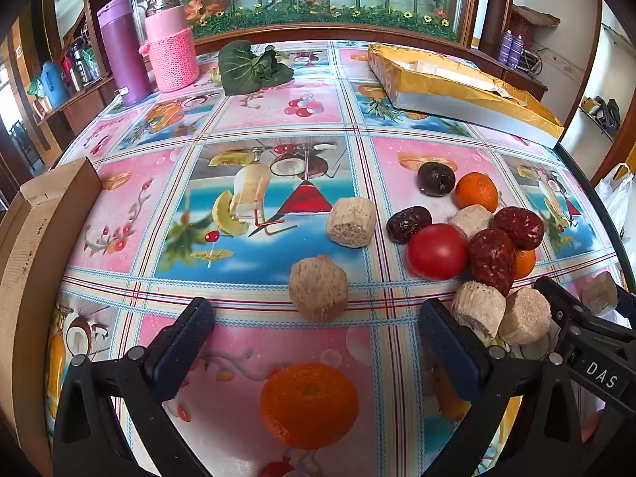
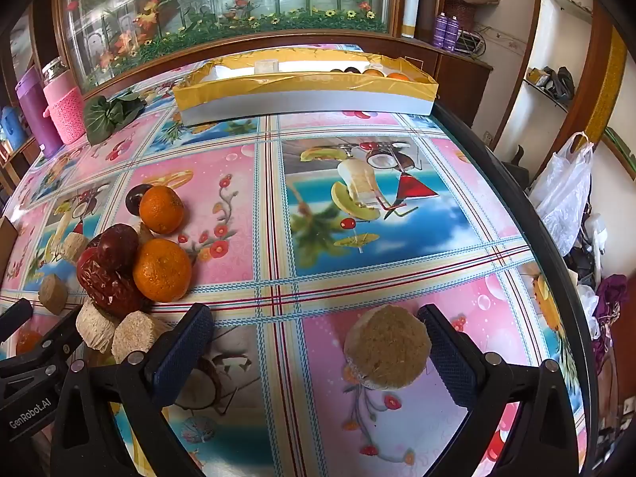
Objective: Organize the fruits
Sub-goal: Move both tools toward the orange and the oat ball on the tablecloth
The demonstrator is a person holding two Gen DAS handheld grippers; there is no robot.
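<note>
My left gripper [image 1: 318, 342] is open, hovering over the table with an orange mandarin [image 1: 308, 405] lying between its fingers. A beige round cake [image 1: 318, 288] lies just ahead. To the right is a pile: a red tomato [image 1: 437, 251], red dates [image 1: 493, 260], a dark plum [image 1: 436, 179], mandarins [image 1: 476, 191] and more beige cakes [image 1: 479, 314]. My right gripper [image 2: 318, 342] is open, with a beige cake [image 2: 387, 346] beside its right finger [image 2: 449, 353]. The pile shows at left in the right wrist view, with mandarins [image 2: 162, 270] and dates [image 2: 109, 278].
A yellow-lined tray [image 2: 306, 95] with some fruit inside stands at the back of the table; it also shows in the left wrist view [image 1: 465, 91]. A pink flask [image 1: 169, 49], a purple bottle [image 1: 123, 51] and green leaves [image 1: 250, 65] stand far left. A cardboard box [image 1: 35, 262] sits at left.
</note>
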